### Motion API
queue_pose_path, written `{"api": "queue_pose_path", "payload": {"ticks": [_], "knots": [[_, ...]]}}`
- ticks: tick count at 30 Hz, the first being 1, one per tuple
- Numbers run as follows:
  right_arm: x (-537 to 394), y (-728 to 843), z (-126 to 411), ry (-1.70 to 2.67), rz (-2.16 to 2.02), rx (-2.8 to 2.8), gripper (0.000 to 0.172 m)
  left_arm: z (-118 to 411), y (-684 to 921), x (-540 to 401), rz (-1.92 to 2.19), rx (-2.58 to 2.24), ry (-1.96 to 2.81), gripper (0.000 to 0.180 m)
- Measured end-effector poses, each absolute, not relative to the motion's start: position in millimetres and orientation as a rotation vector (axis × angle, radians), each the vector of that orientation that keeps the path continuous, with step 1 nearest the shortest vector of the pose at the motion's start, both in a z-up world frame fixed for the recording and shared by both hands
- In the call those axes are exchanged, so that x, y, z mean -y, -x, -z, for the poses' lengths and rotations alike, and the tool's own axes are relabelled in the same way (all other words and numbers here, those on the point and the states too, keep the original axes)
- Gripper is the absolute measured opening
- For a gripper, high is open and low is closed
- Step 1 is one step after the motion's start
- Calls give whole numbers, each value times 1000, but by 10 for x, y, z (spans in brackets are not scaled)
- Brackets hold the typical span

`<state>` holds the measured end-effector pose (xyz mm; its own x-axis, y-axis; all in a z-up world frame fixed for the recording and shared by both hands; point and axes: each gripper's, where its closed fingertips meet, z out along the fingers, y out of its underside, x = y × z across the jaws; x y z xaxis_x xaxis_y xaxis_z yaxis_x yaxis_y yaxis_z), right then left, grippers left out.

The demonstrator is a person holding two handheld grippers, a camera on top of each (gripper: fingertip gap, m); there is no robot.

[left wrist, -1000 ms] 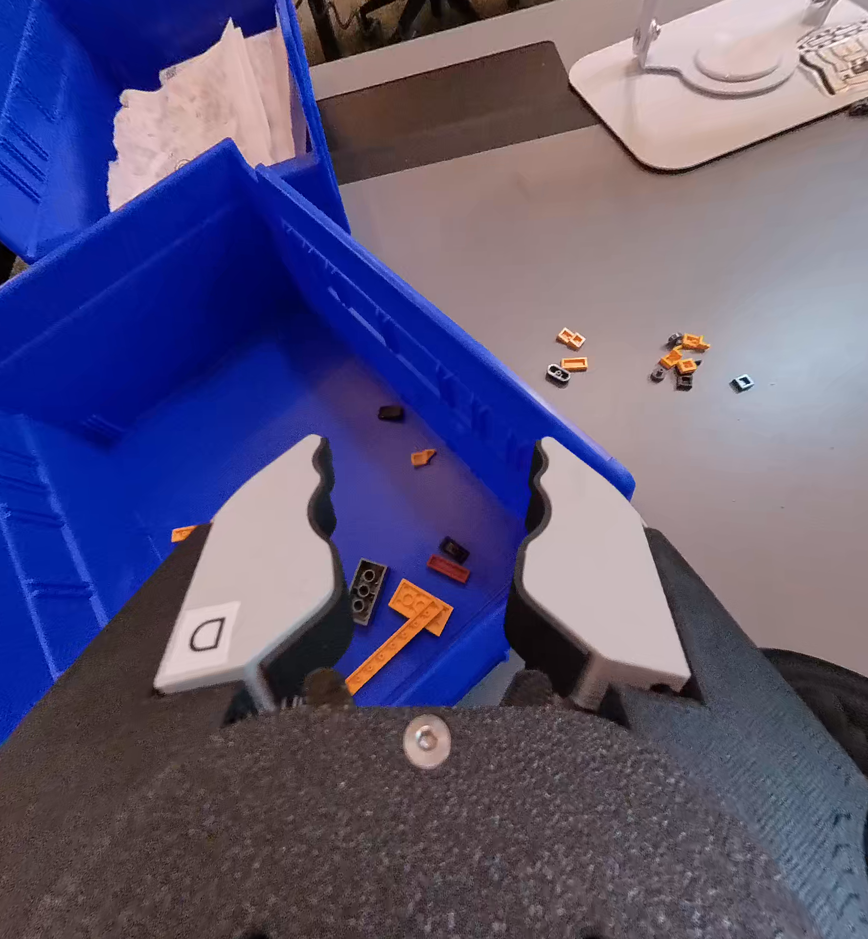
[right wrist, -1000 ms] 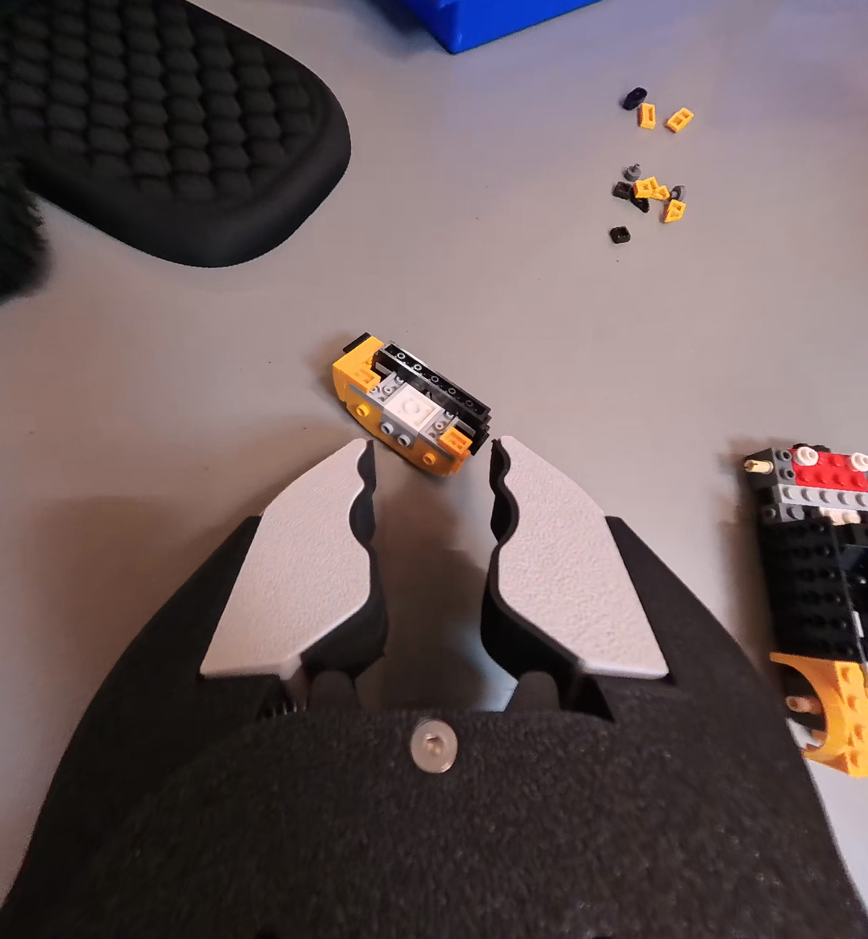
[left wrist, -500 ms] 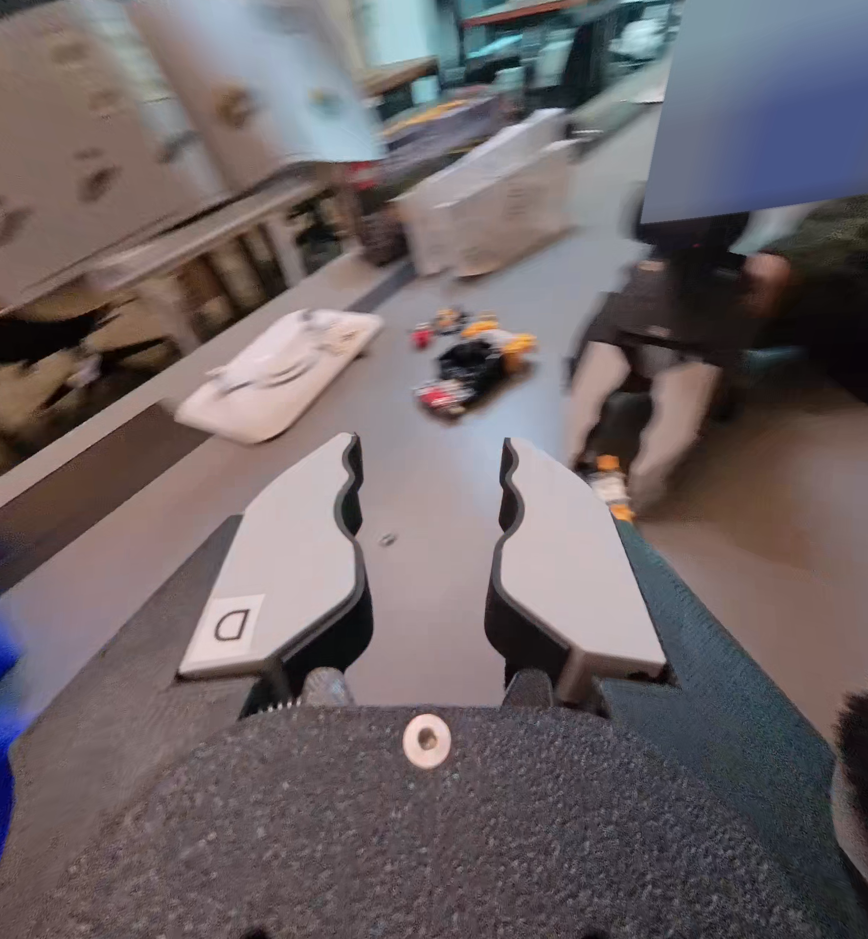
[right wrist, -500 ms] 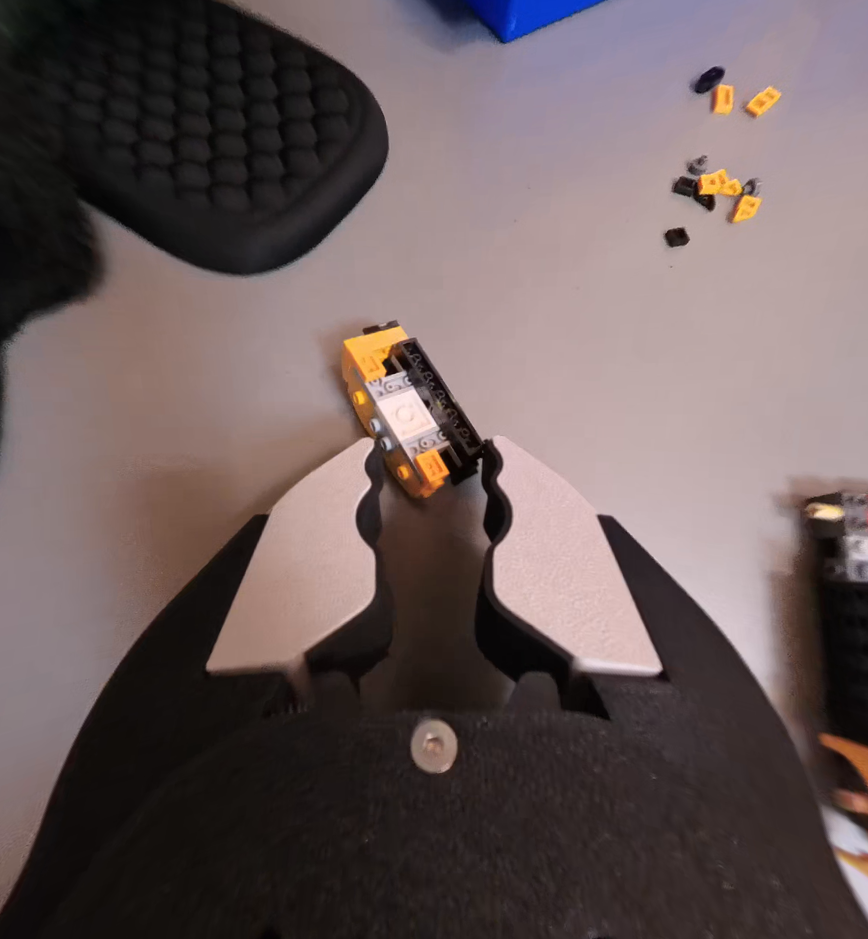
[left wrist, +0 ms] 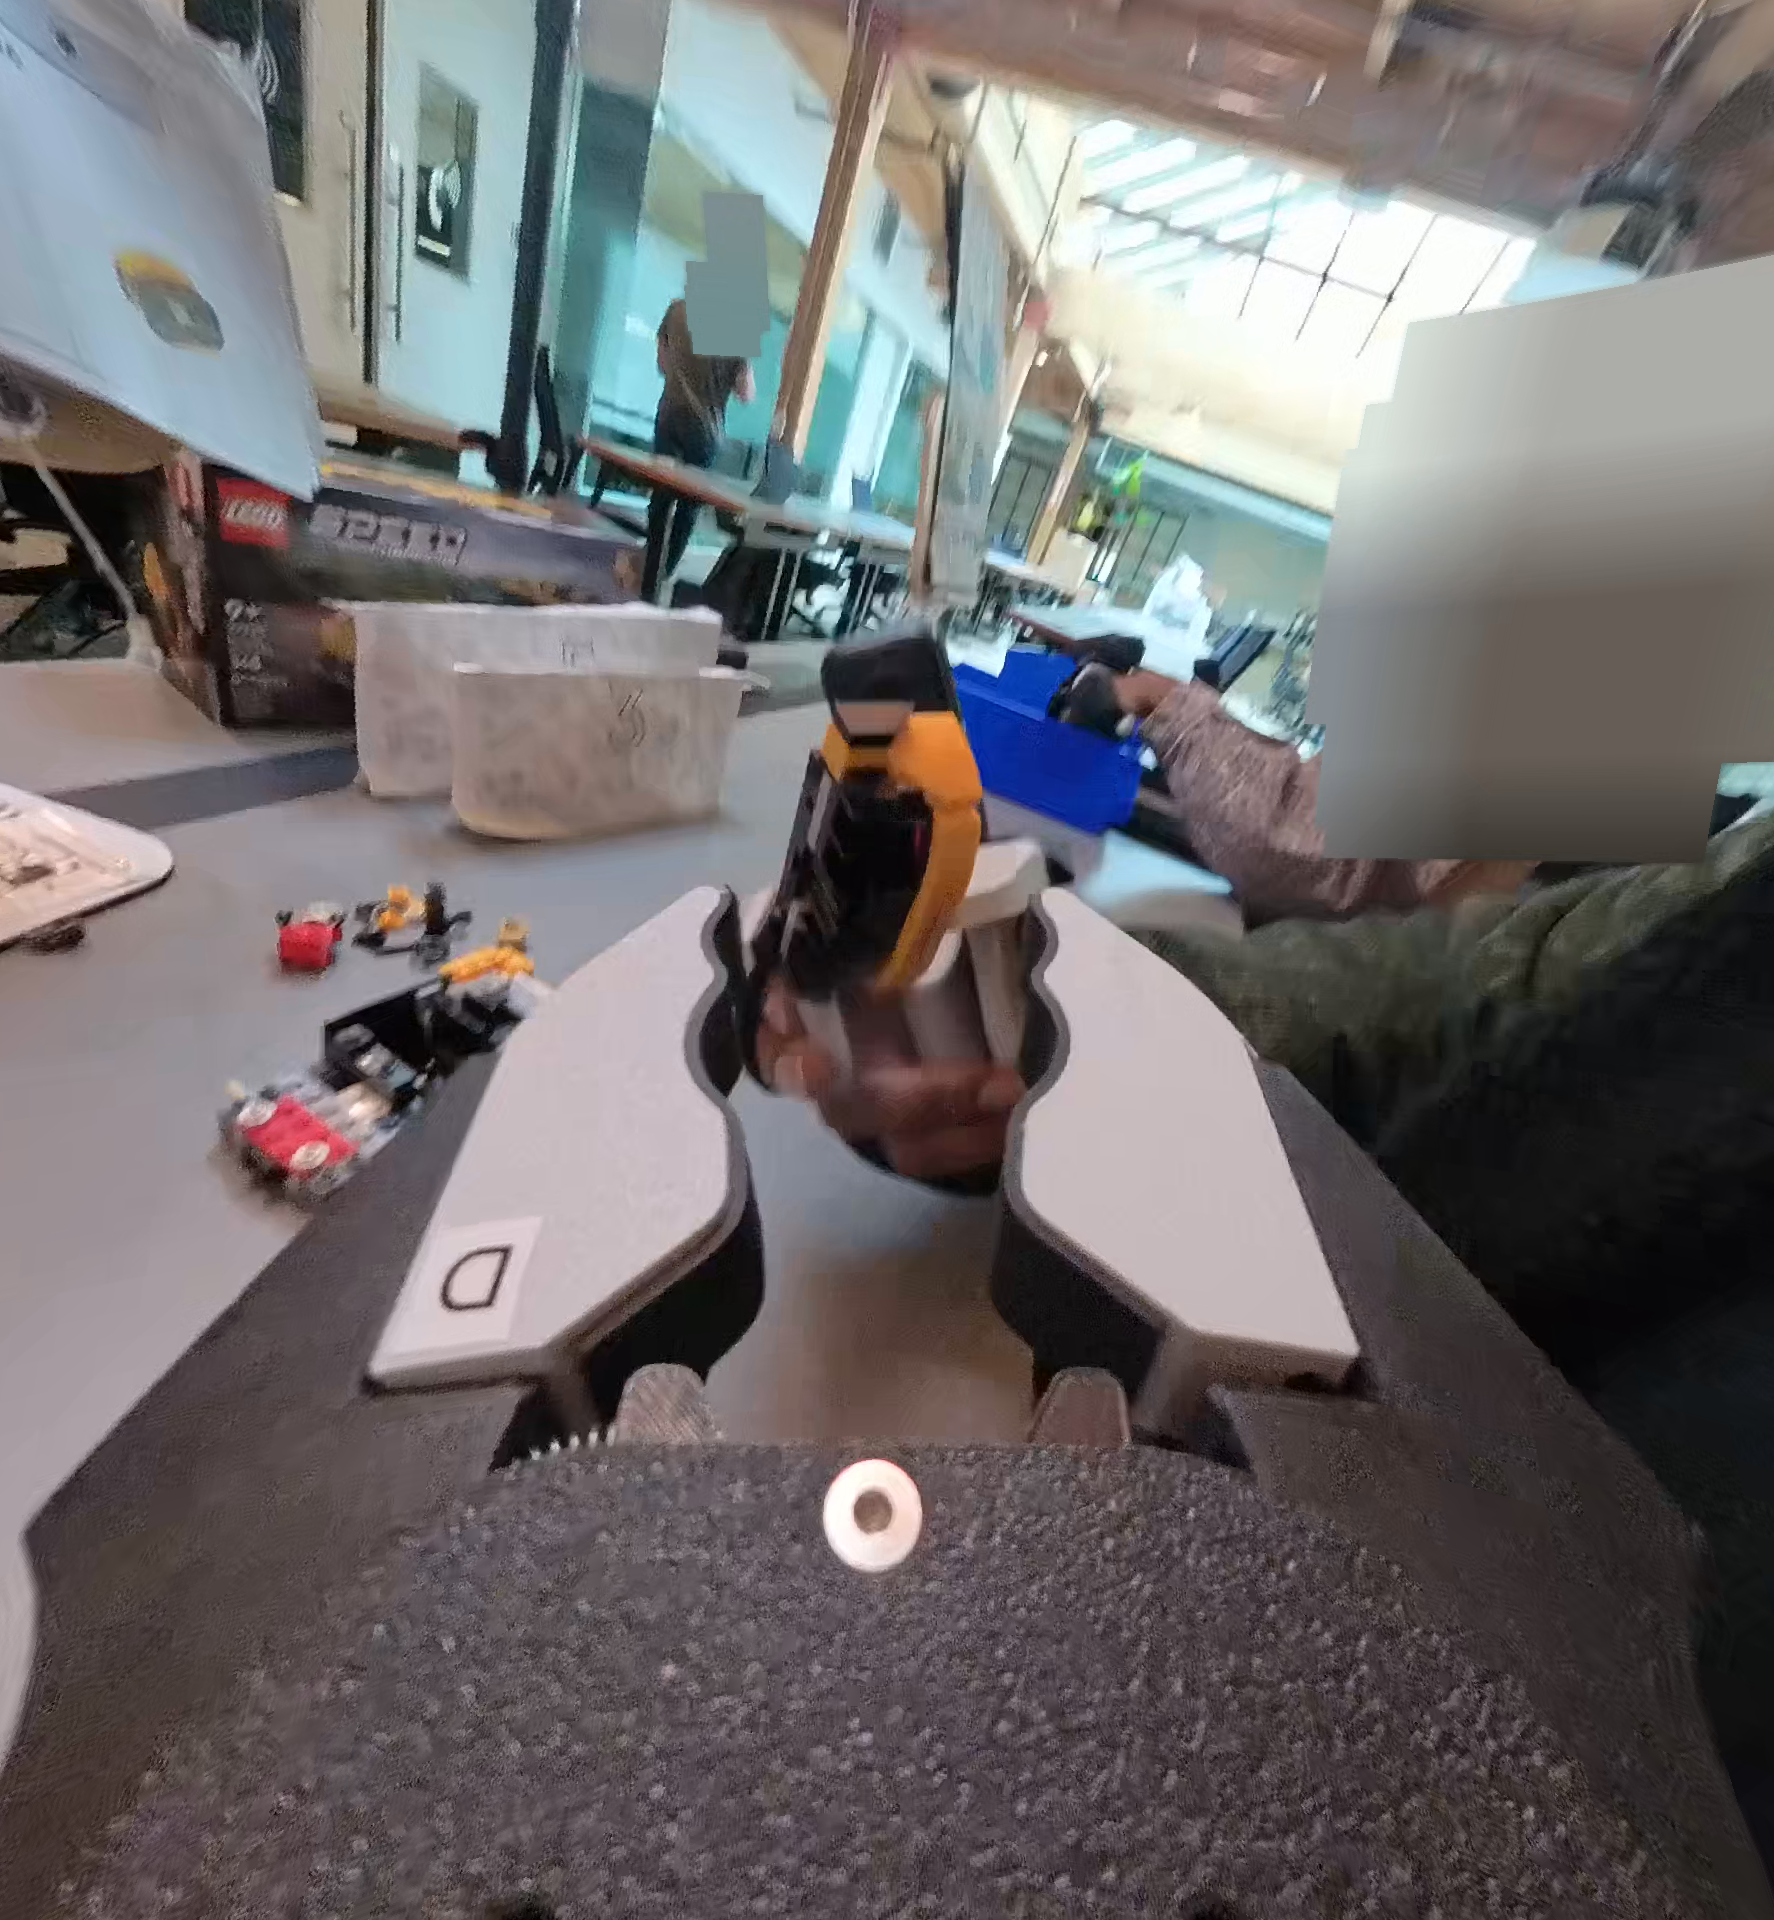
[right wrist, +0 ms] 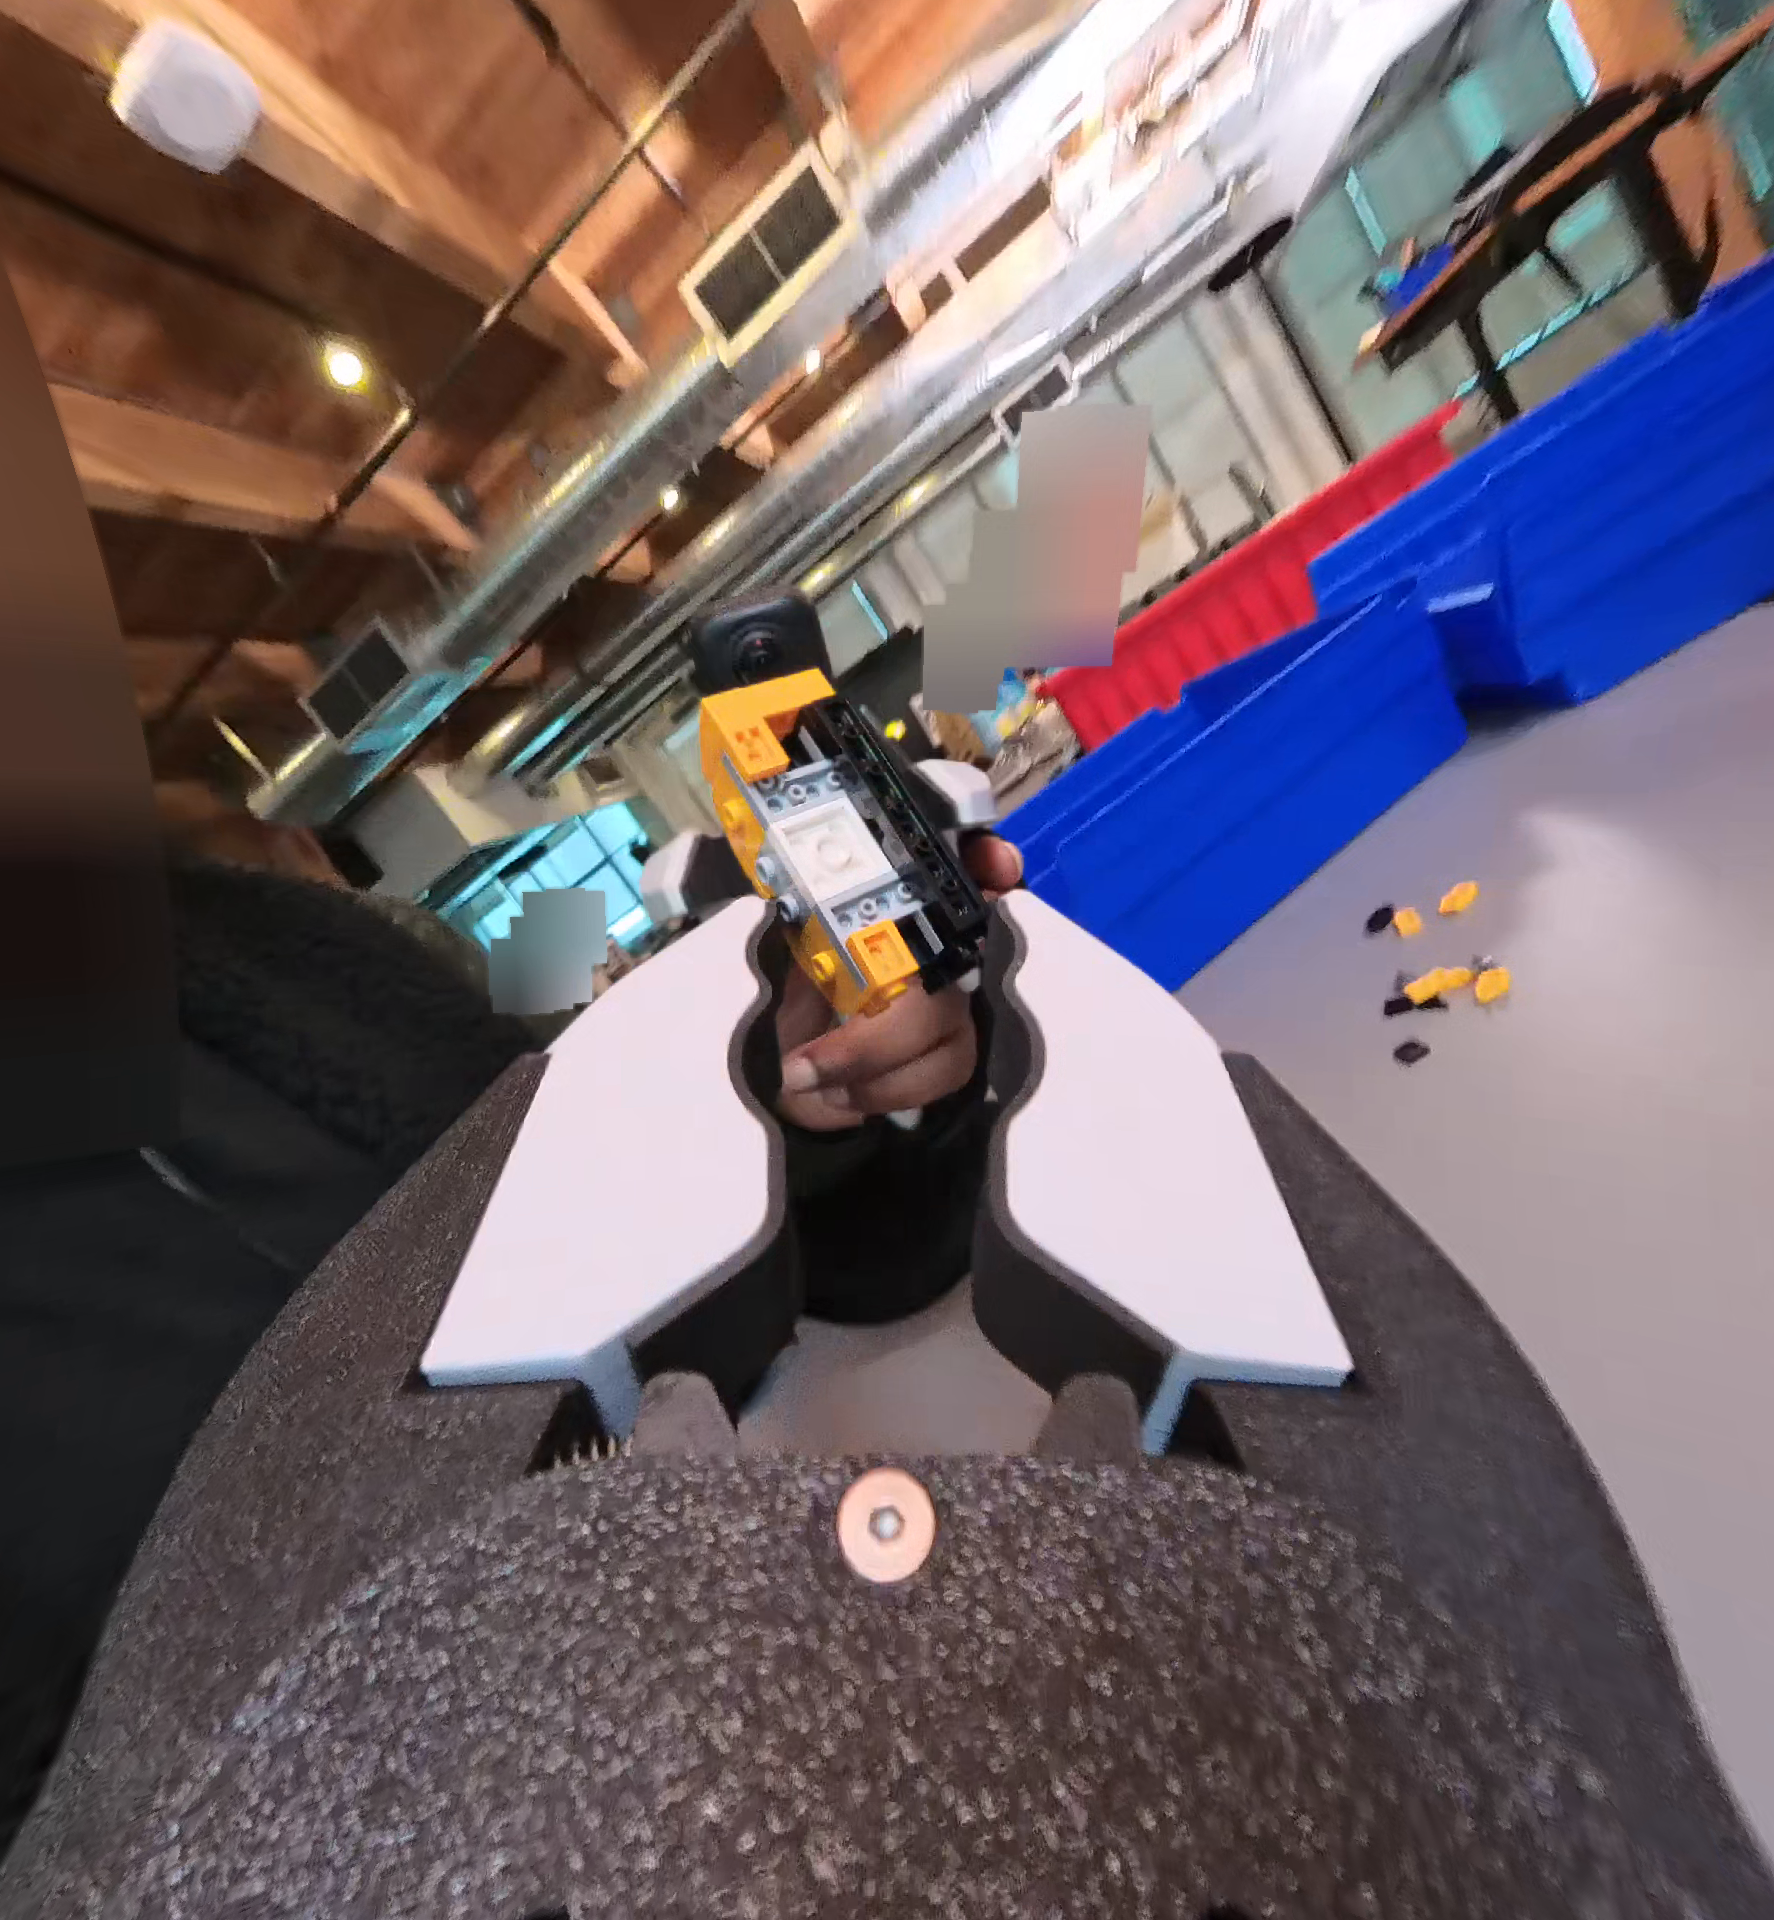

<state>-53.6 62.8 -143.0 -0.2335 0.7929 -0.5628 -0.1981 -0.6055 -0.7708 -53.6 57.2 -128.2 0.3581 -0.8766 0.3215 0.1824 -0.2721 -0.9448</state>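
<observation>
Left wrist view is no longer looking down into the blue bin as it was a second ago; it is now pointing level across the grey table (left wrist: 83,1143). The left gripper (left wrist: 878,935) is standing with its jaws apart, narrower than a second ago. The orange, black and grey brick assembly (left wrist: 904,831) is rising upright between its tips, carried there by the right gripper's grey fingers (left wrist: 997,883), with the right hand (left wrist: 904,1101) wrapping the handle below. Whether the left fingers are touching the assembly I cannot tell. A white sticker (left wrist: 472,1273) bearing one letter is sitting on the left finger. Beyond, a printed cardboard box (left wrist: 384,582) with a red logo patch and two white bags (left wrist: 592,748) with handwritten marks are standing on the table. A part-built black model (left wrist: 384,1060) is lying beside the gripper.

Right wrist view is now tilting upward toward the ceiling. The right gripper (right wrist: 878,935) is clamping the lower end of the assembly (right wrist: 831,852), which a second ago was lying on the table ahead of its tips and is now lifted clear. The left gripper's fingertips (right wrist: 966,795) are flanking it from behind, with the left hand (right wrist: 872,1049) curling beneath. Blue bins (right wrist: 1278,748) and loose small pieces (right wrist: 1444,977) are resting on the table to the right.
</observation>
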Motion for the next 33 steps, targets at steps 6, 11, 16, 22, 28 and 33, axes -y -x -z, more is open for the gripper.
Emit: {"api": "queue_pose_path", "payload": {"ticks": [6,11,16,22,28,33], "knots": [[-672,520,1432,1335,-1743,713,37,1190,317,-691,1026,-805,1471,28],[-826,365,1642,1457,-1377,991,39,1387,430,-855,676,-1047,1586,29],[-889,286,1489,1544,-1129,1034,29,1638,567,-935,186,-1224,1578,28],[-854,450,1597,1596,-979,1048,13,1828,476,-883,-93,-1358,1507,29],[-863,438,1671,1638,-965,1074,9,1877,496,-906,-172,-1364,1506,29],[-928,338,1590,1572,-814,1072,8,1936,784,-1100,-194,-1266,1662,29]]}}
